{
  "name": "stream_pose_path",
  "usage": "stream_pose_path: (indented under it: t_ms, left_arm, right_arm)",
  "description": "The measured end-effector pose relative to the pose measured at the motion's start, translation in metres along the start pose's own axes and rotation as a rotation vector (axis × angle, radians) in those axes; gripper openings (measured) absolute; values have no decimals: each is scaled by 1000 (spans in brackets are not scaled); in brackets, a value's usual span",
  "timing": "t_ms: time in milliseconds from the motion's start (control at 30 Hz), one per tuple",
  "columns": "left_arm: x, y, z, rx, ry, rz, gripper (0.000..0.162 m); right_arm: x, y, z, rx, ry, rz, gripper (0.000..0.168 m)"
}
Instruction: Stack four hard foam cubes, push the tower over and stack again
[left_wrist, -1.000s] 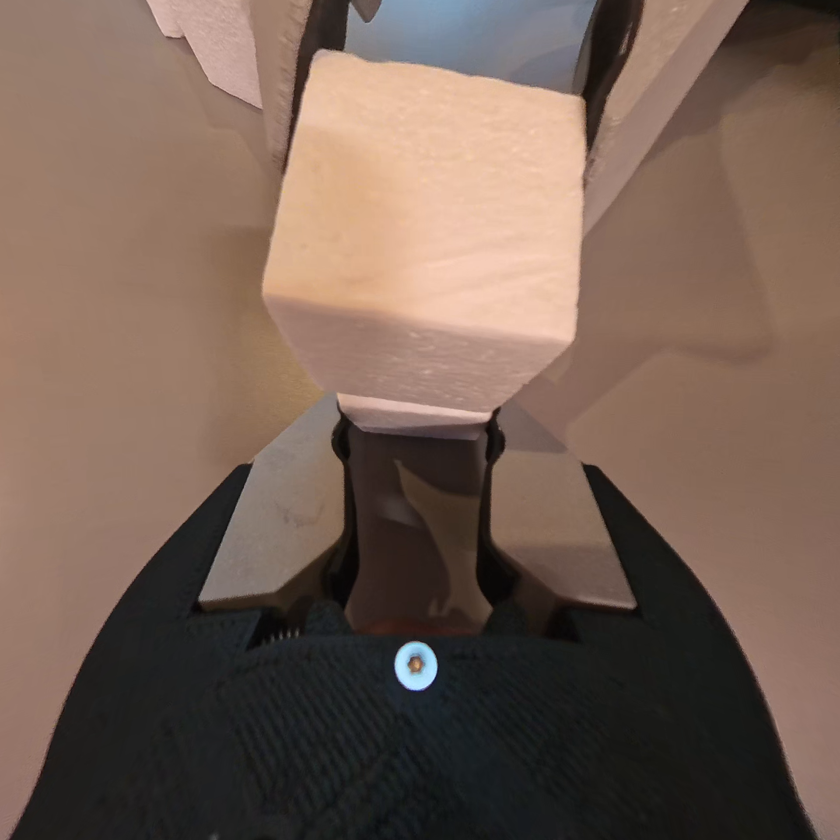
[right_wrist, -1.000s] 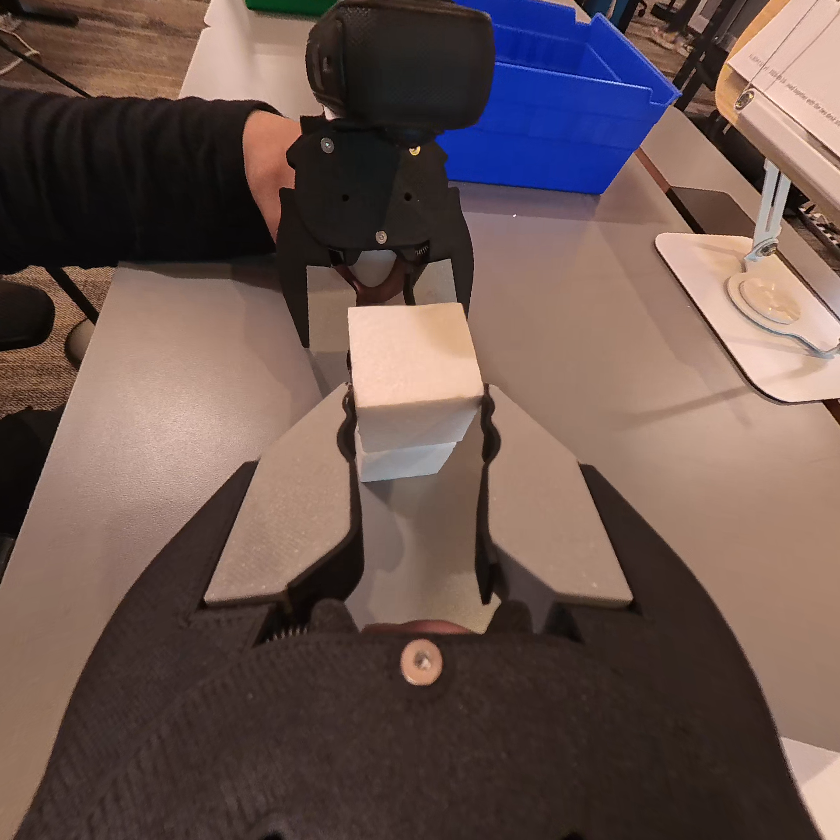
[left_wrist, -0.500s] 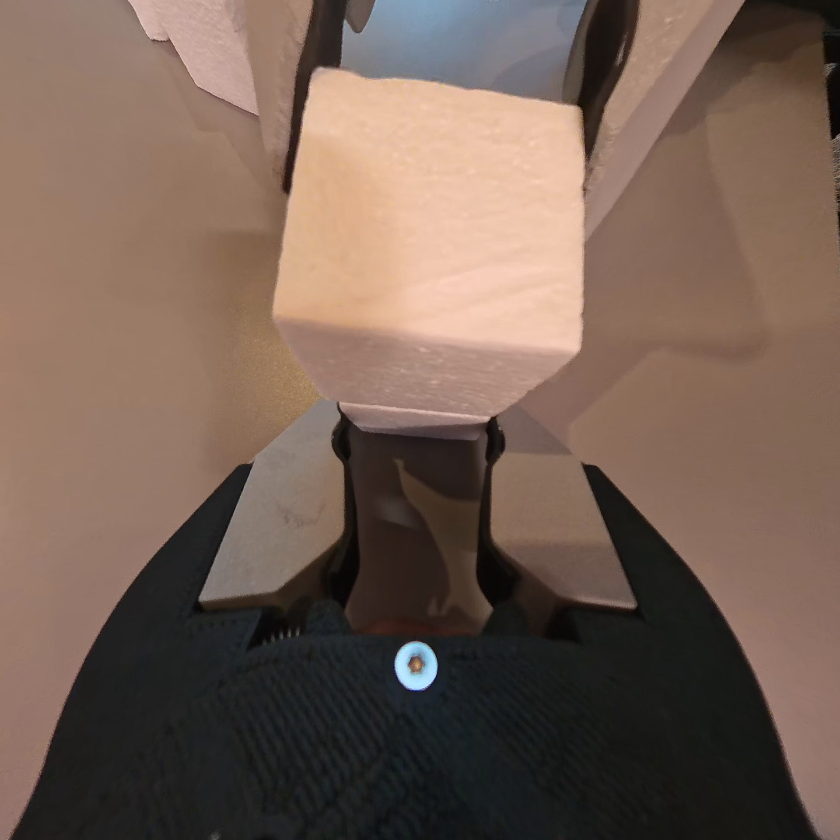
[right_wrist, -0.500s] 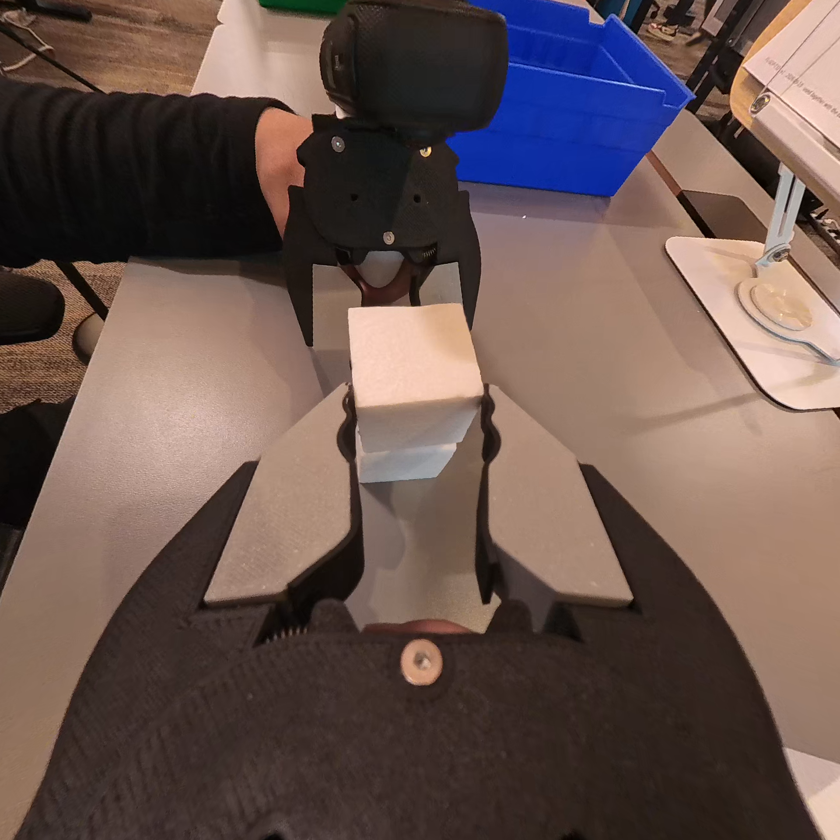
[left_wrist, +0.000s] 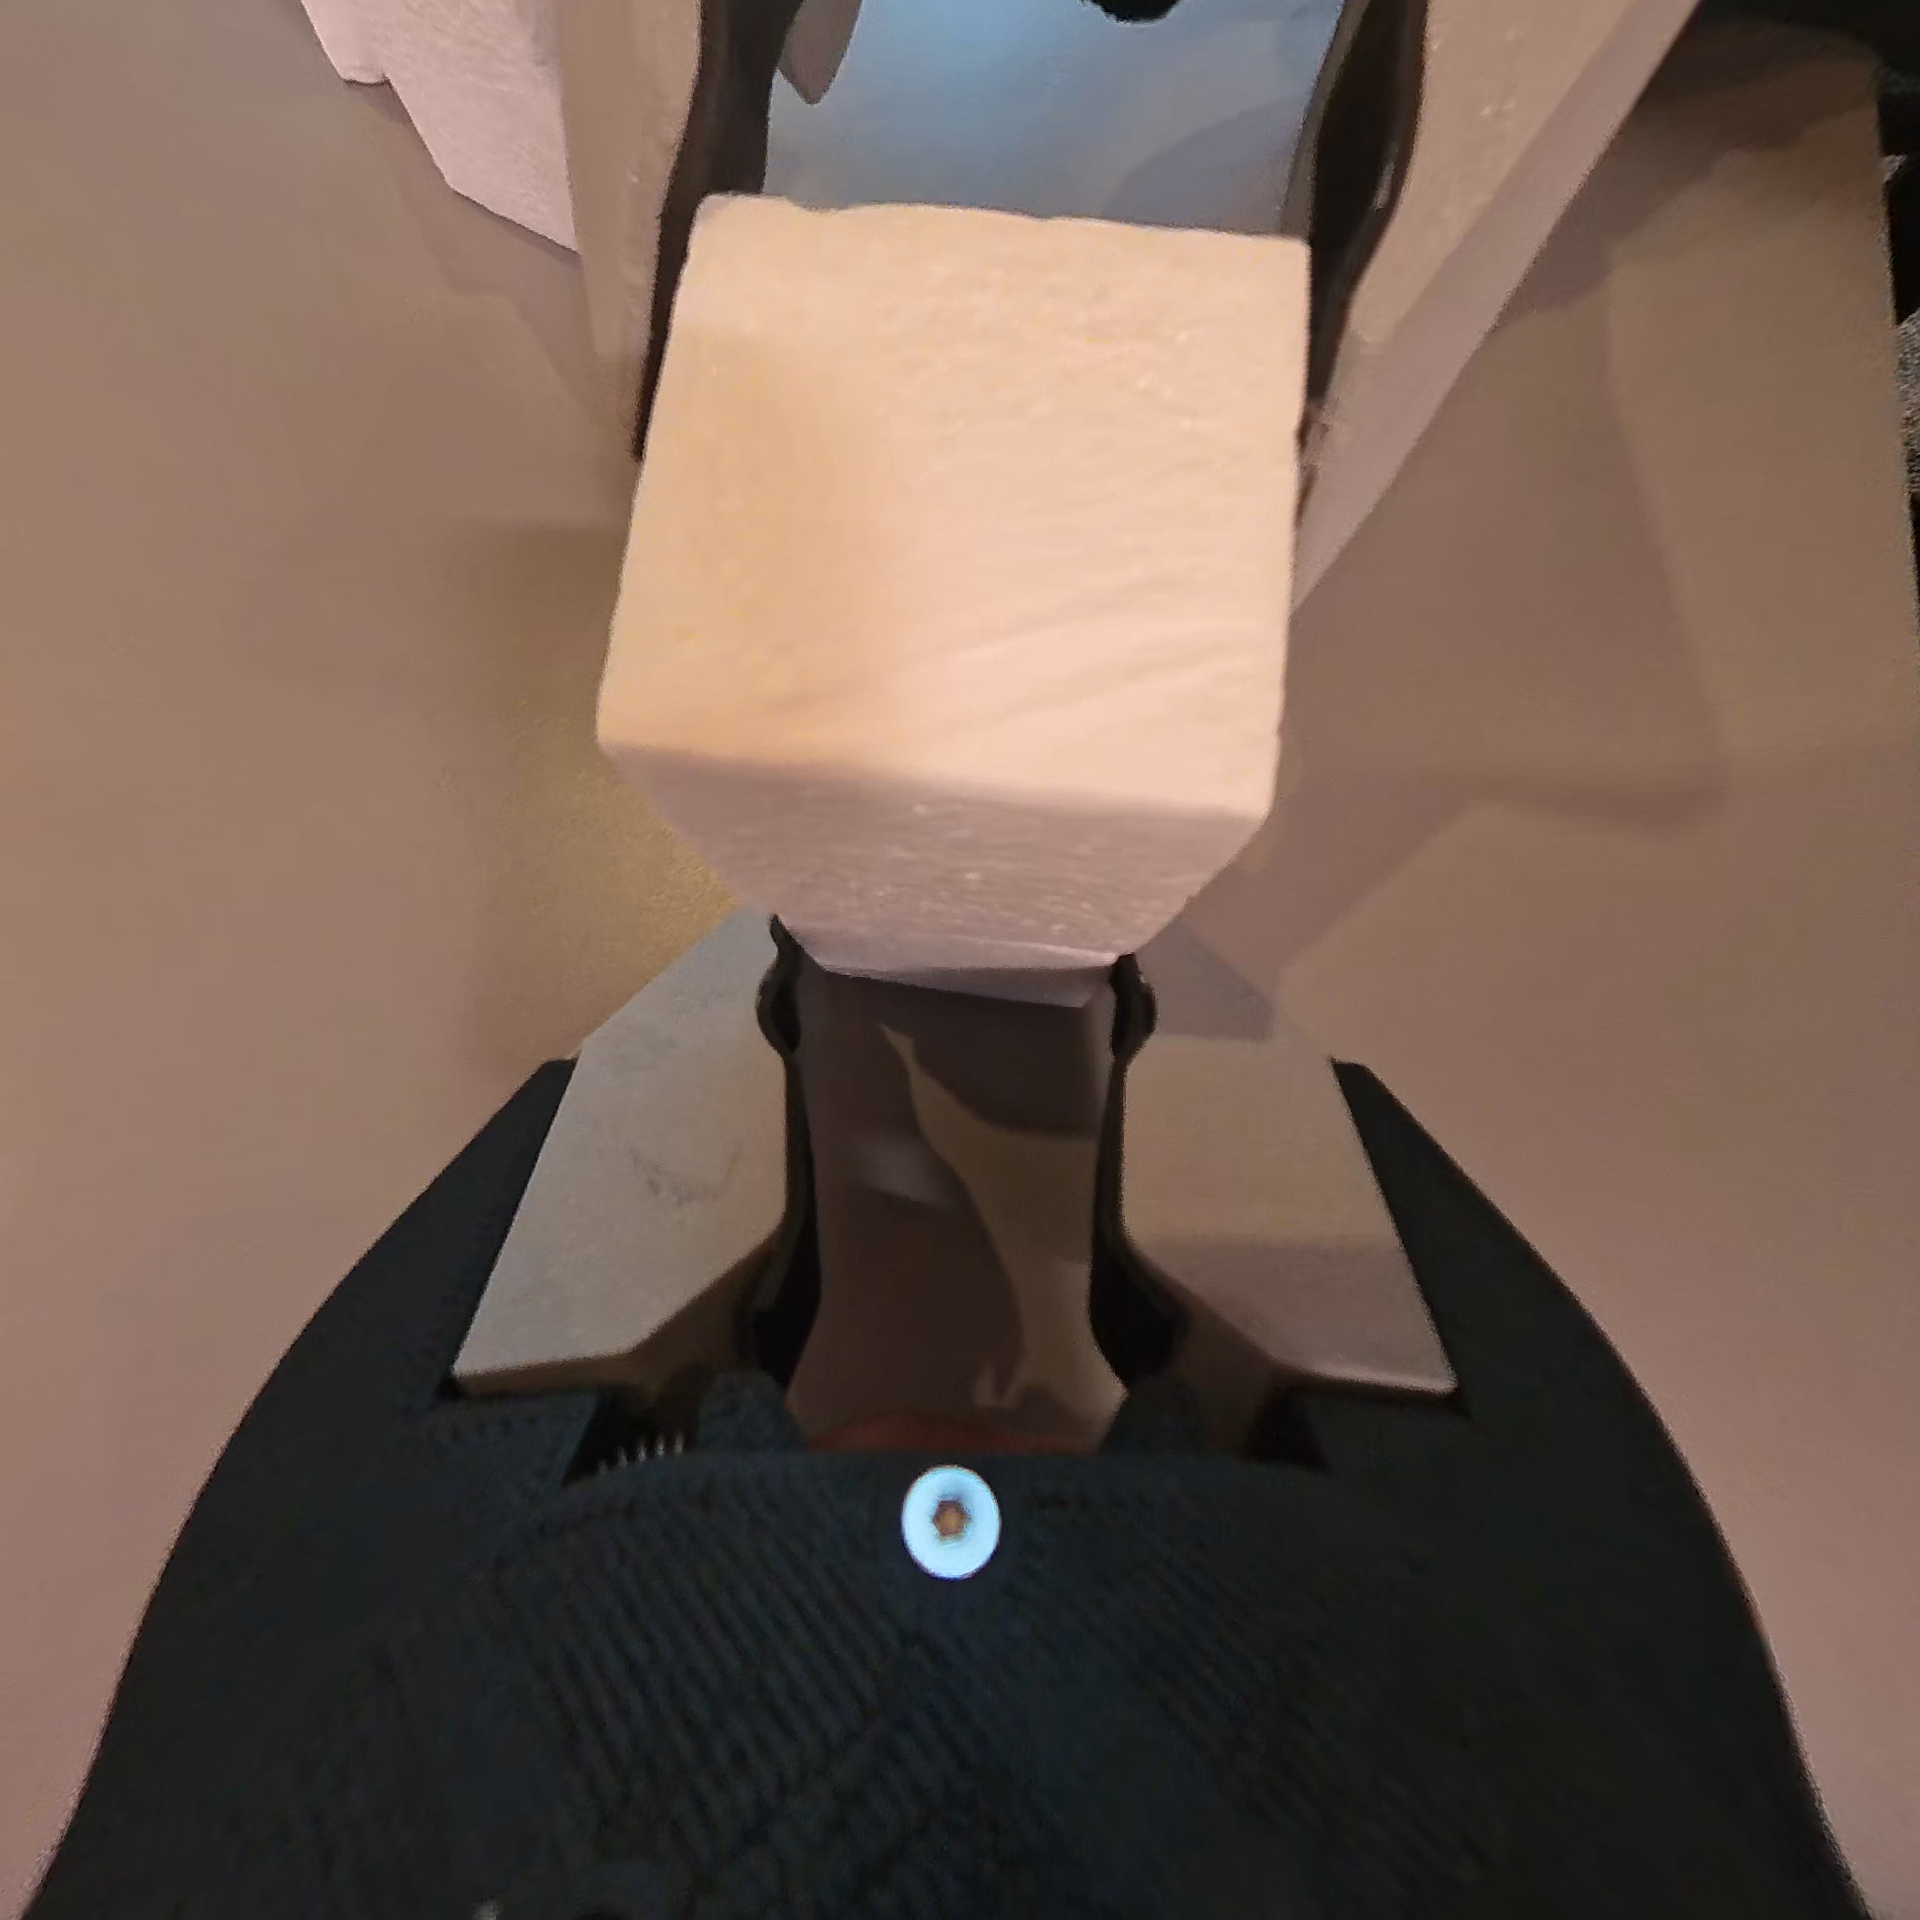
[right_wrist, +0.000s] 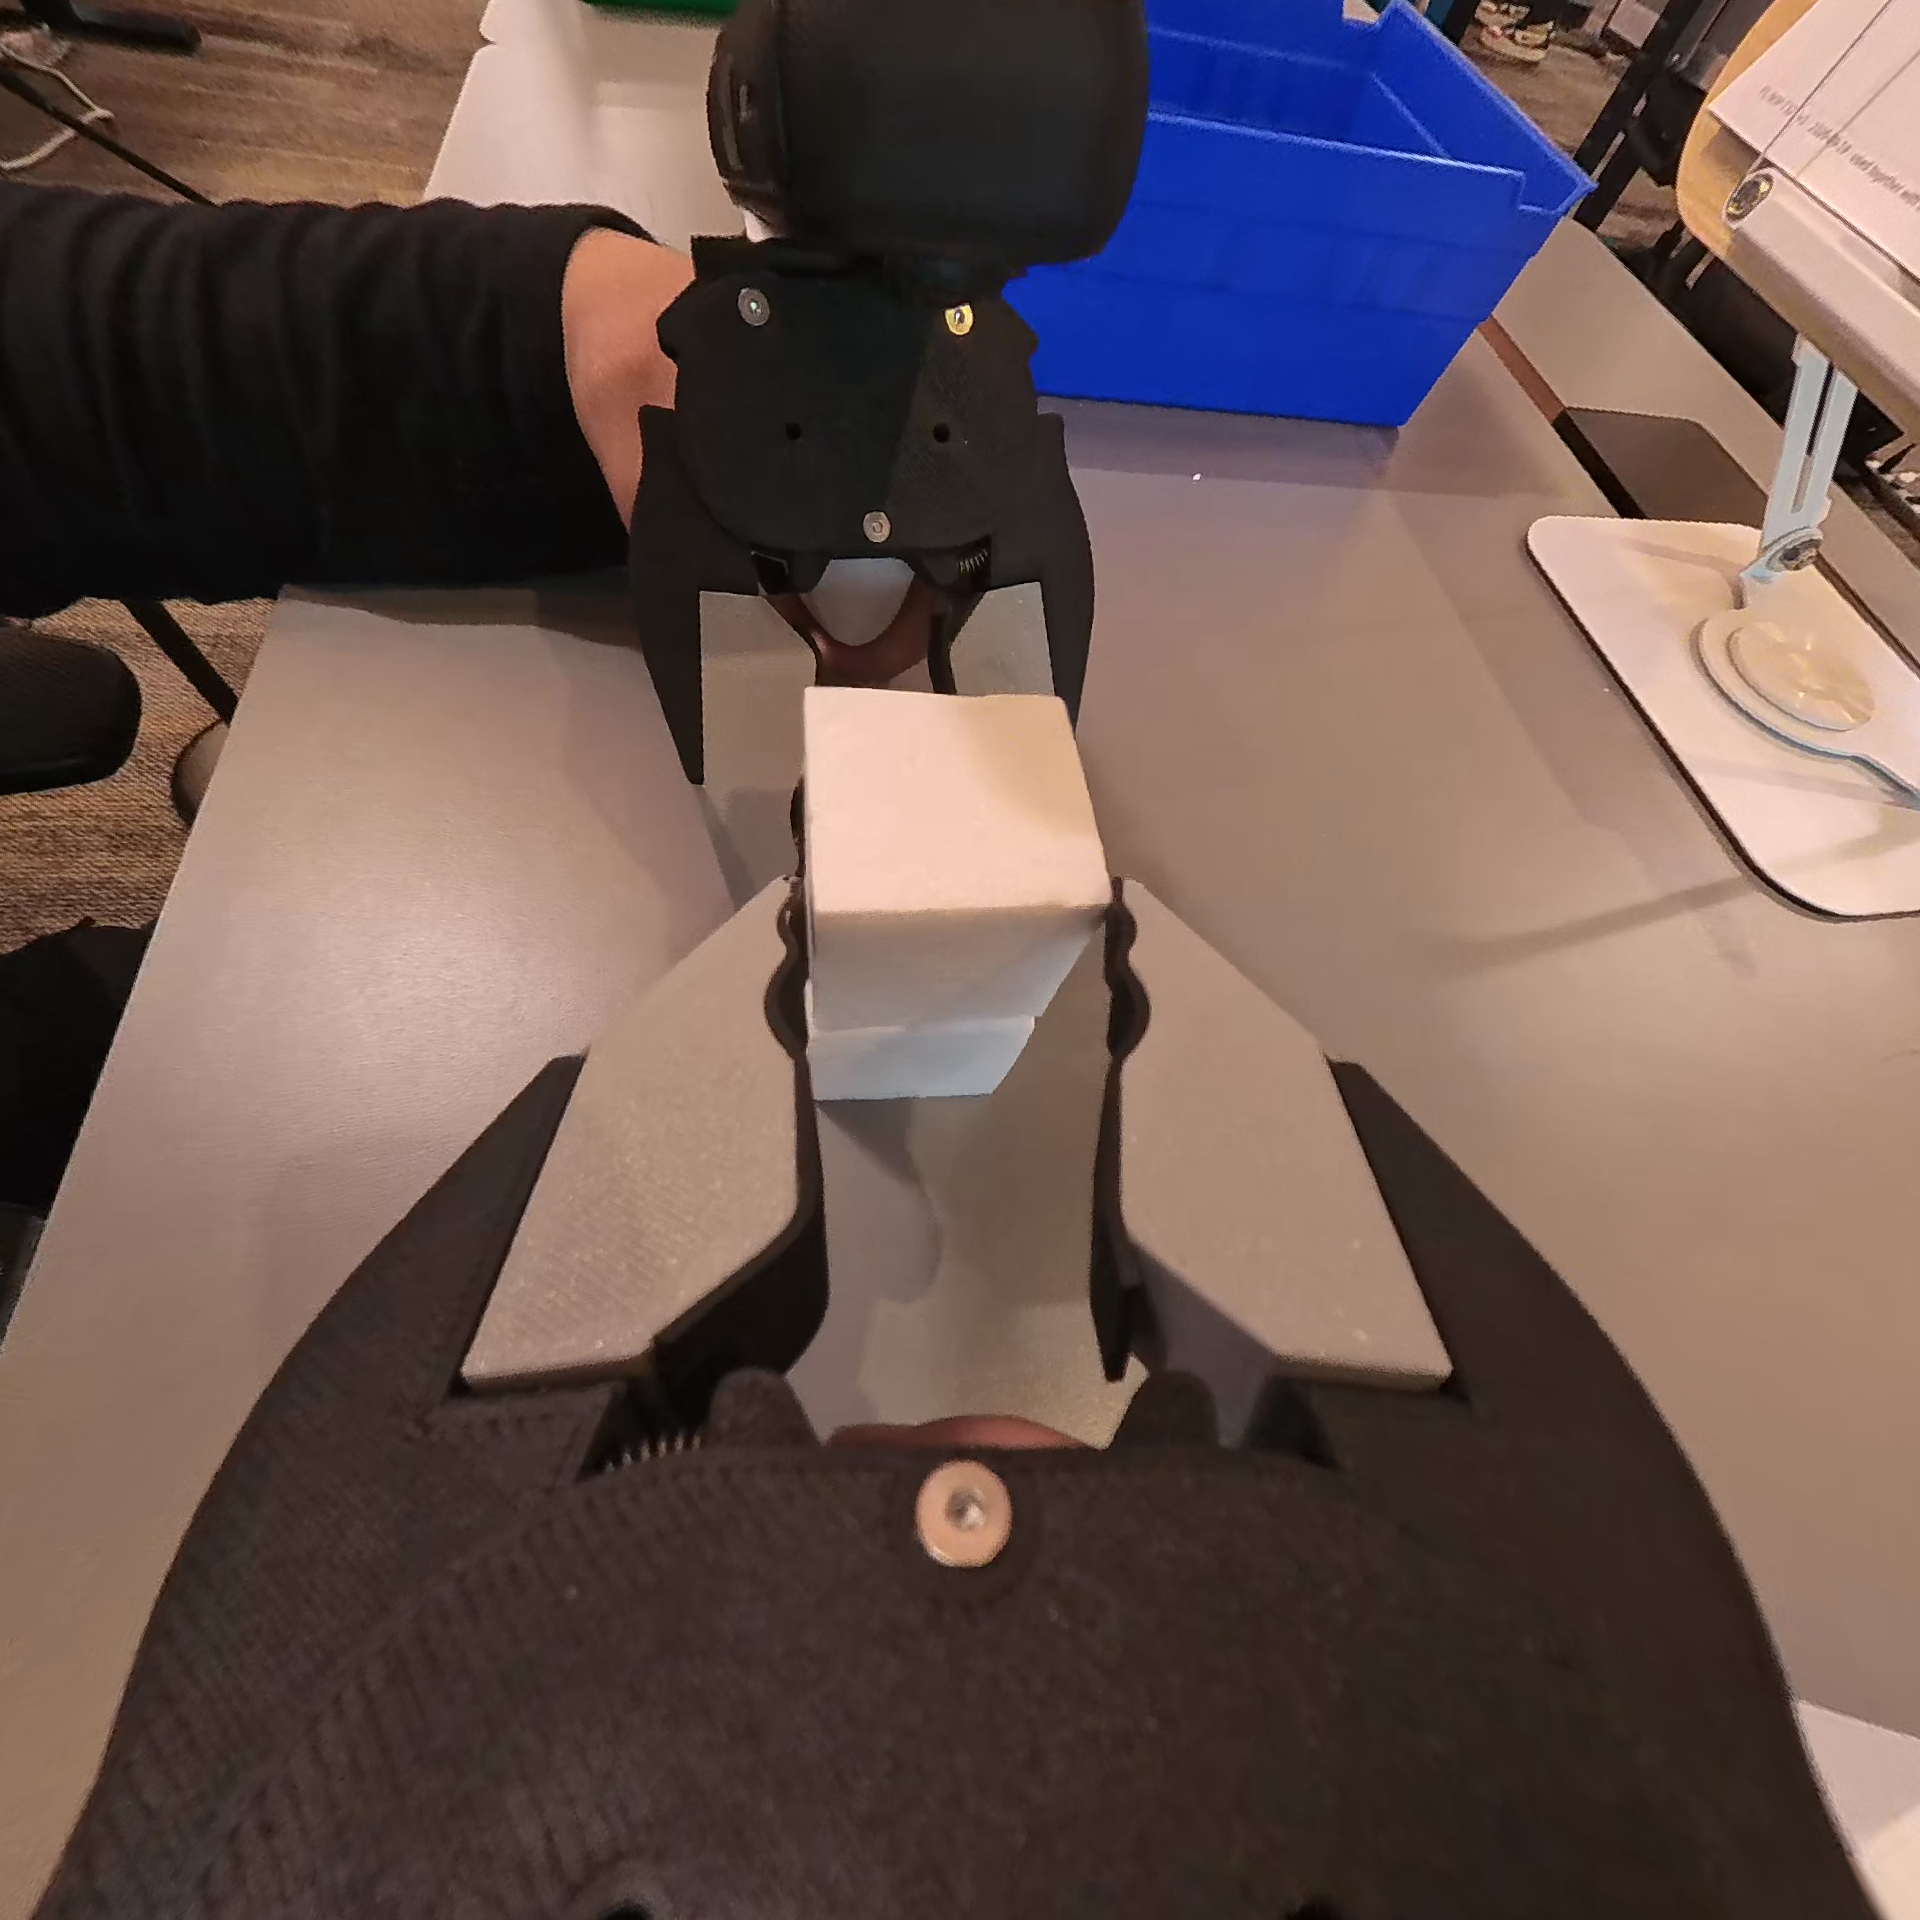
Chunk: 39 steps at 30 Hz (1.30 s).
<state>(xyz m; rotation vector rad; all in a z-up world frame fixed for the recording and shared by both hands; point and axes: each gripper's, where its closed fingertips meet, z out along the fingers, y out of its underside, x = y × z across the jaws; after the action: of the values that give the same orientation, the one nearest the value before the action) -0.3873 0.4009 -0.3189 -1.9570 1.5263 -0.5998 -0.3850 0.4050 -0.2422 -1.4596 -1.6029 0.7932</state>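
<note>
Two white foam cubes are stacked on the grey table (right_wrist: 1351, 831). The top cube (right_wrist: 945, 810) sits a little askew on the lower cube (right_wrist: 904, 1060). My right gripper (right_wrist: 956, 935) is shut on the top cube, both fingertips against its sides. My left gripper (left_wrist: 956, 997) comes in from the opposite side, pointing down, and is shut on the lower cube (left_wrist: 935, 977), of which only a sliver shows under the top cube (left_wrist: 956, 520). The left gripper's black body (right_wrist: 862, 436) shows behind the stack; its fingertips are hidden there.
A blue bin (right_wrist: 1299, 260) stands at the back of the table. A white stand base (right_wrist: 1714, 707) is at the right. A person's black sleeve (right_wrist: 291, 384) reaches in from the left. A white foam piece (left_wrist: 488, 125) lies near the right gripper, on the table. One gripper's finger ends stand about 8 cm off the other's.
Almost nothing. Both grippers keep their hold on the two cubes. The views have shifted slightly, and the left gripper appears a bit nearer in the right wrist view.
</note>
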Motion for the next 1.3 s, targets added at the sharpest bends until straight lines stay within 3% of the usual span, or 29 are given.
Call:
stream_pose_path:
  t_ms: [133,233,433,800,1000,1167,1300]
  left_arm:
    - [-1,0,0,0,-4,-6,60]
    - [-1,0,0,-1,-5,-4,62]
    - [-1,0,0,-4,-11,0,62]
    - [1,-1,1,-1,0,-1,57]
    - [1,-1,1,0,-2,-3,57]
    - [1,-2,2,5,-3,-6,57]
    - [0,-2,2,5,-6,-9,57]
  right_arm:
    - [2,-3,0,22,1,36,73]
    - [7,-7,-6,51,16,54,76]
    - [46,-17,-50,147,192,76,65]
    - [109,64,-100,-60,385,290,66]
    - [56,3,-84,199,107,211,56]
    - [23,0,-52,100,65,36,52]
    - [-8,-4,-53,88,-1,-163,9]
